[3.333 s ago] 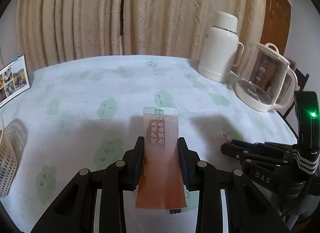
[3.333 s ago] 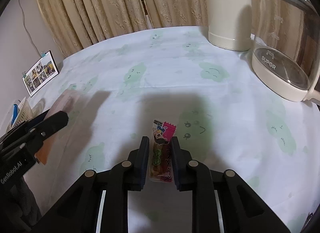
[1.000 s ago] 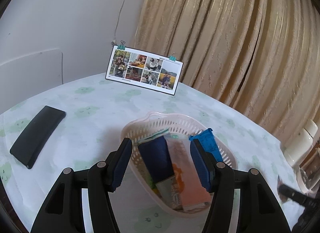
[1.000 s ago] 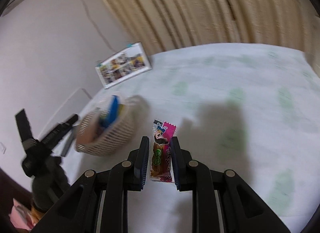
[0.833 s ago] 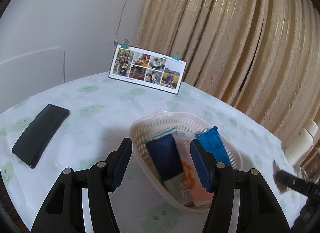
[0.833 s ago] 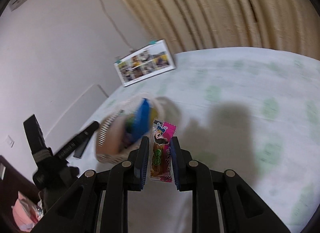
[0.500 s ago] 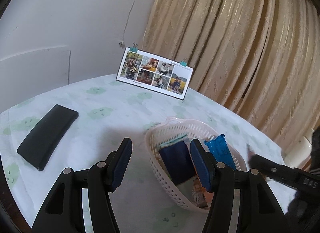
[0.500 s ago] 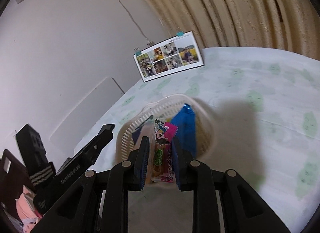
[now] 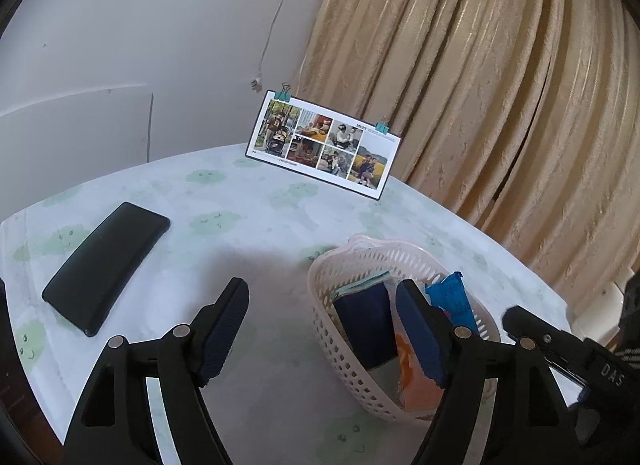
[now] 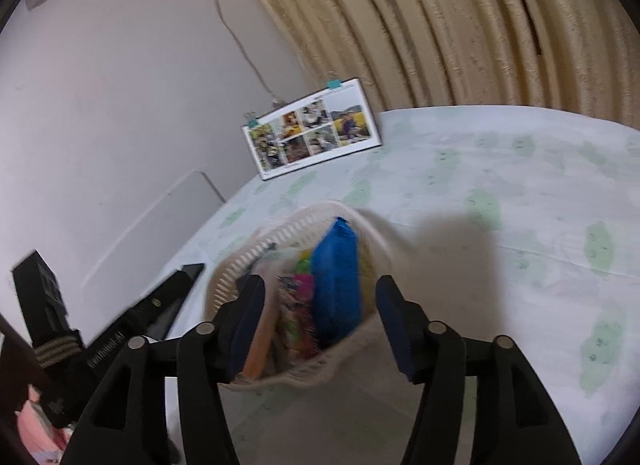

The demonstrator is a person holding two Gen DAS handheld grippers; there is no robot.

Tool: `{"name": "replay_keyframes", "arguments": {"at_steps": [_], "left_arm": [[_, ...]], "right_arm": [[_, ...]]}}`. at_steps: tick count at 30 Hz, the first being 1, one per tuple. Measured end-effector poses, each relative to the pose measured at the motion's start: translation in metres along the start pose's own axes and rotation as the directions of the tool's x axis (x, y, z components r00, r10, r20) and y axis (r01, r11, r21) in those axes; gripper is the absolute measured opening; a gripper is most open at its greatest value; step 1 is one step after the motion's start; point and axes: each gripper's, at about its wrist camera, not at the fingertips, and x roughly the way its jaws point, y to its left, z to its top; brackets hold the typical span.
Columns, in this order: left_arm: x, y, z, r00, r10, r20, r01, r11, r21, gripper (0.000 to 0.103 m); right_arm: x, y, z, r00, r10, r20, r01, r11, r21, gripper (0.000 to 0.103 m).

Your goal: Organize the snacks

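The right gripper (image 10: 320, 323) has just let go: half a second ago it pinched a pink snack, and now it gapes wide over the basket (image 10: 296, 225), the snack (image 10: 294, 311) lying inside by the blue packet (image 10: 336, 285). The left gripper (image 9: 322, 329) hangs open too, empty. That delivery looks finished. Around them: a cloud-print bench (image 9: 224, 225), phone (image 9: 106, 265), photo card (image 9: 324, 143), tan curtains (image 9: 480, 85).
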Motion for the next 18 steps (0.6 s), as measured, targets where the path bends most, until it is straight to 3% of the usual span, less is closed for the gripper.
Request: {"name": "replay_keyframes", "arguments": {"at_steps": [3,11,18], "left_arm": [[-0.004,-0.007,-0.001,1.0,0.014,0.016,-0.015,0.999,0.045,0.085],[-0.015,-0.024,-0.004,0.995,0.065,0.07,-0.077,0.981,0.177,0.088],[-0.025,-0.034,-0.006,0.987,0.1,0.126,-0.129,0.96,0.249,0.092]], "right_arm": [[-0.006,0.0,-0.005,0.999,-0.052,-0.009,0.052,0.999,-0.012,0.062],[-0.016,0.022,-0.02,0.985,-0.172,0.032,0.175,0.97,-0.169,0.091],[-0.014,0.041,-0.03,0.979,-0.197,0.047,0.202,0.939,-0.277,0.1]]}}
